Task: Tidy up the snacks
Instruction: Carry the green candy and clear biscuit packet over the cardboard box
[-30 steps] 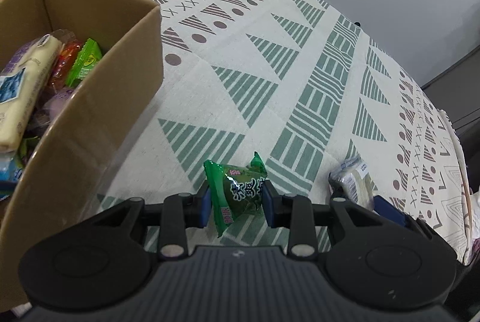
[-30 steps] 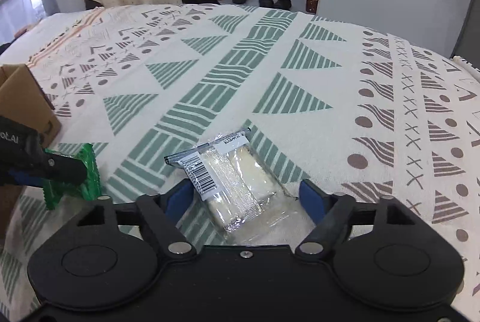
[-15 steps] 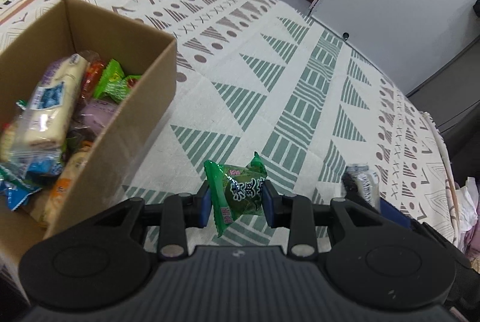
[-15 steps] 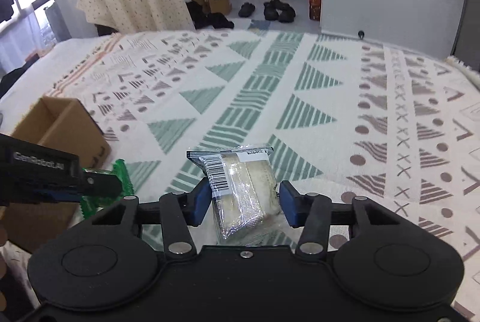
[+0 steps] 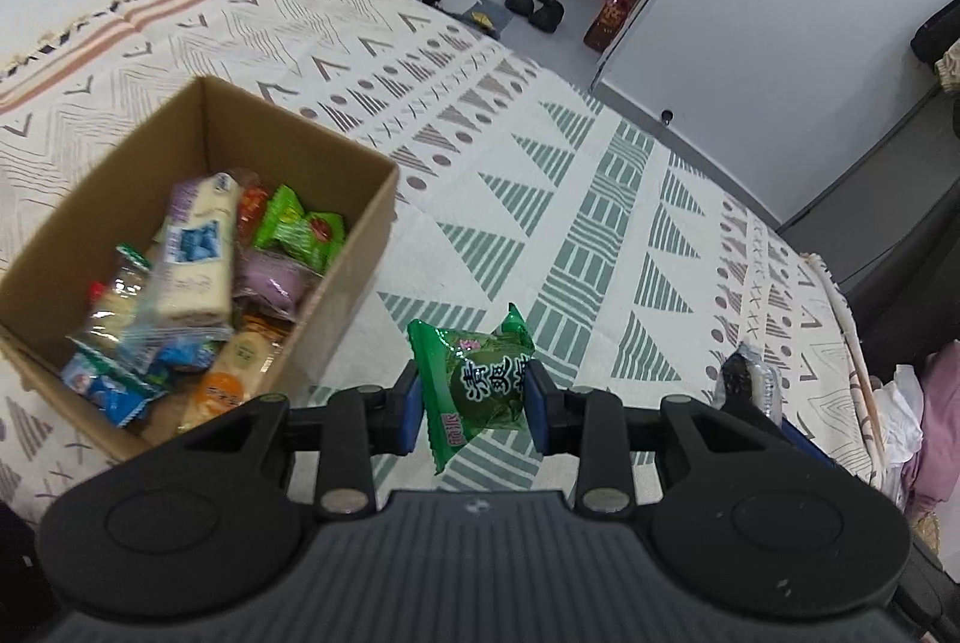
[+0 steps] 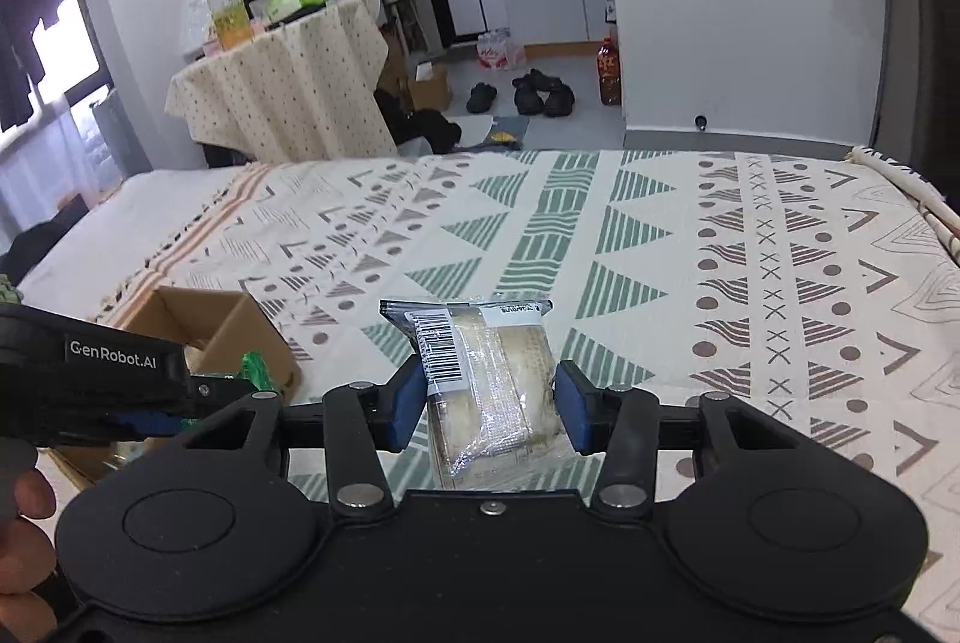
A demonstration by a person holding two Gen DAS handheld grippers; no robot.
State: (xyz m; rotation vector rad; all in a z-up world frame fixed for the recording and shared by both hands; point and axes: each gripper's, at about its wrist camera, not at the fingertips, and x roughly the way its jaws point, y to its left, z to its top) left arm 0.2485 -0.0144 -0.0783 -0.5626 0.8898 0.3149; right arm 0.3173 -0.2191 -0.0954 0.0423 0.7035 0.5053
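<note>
A green snack packet [image 5: 480, 385] hangs above the patterned bedspread with my left gripper [image 5: 471, 397] shut on it, just right of an open cardboard box [image 5: 342, 319]. The box holds several wrapped snacks [image 5: 192, 253]. In the right wrist view my right gripper [image 6: 489, 403] has a clear bread packet [image 6: 486, 373] with a barcode label between its blue pads. Its jaws are still closing and both pads press the packet, which is off the bed. The left gripper's body [image 6: 90, 379] and the green packet [image 6: 255, 364] show at the left, by the box [image 6: 240, 325].
The bedspread [image 5: 600, 223] stretches far and right. A cloth-covered side table with bottles [image 6: 282, 91] stands beyond the bed, and shoes [image 6: 540, 94] lie on the floor. Pink and white cloth [image 5: 924, 421] lies at the bed's right edge. A person's fingers [image 6: 24, 523] show at lower left.
The right jaws closed on the clear packet and lifted it off the bedspread. Both grippers rose with their packets. The box's inside came into fuller view.
</note>
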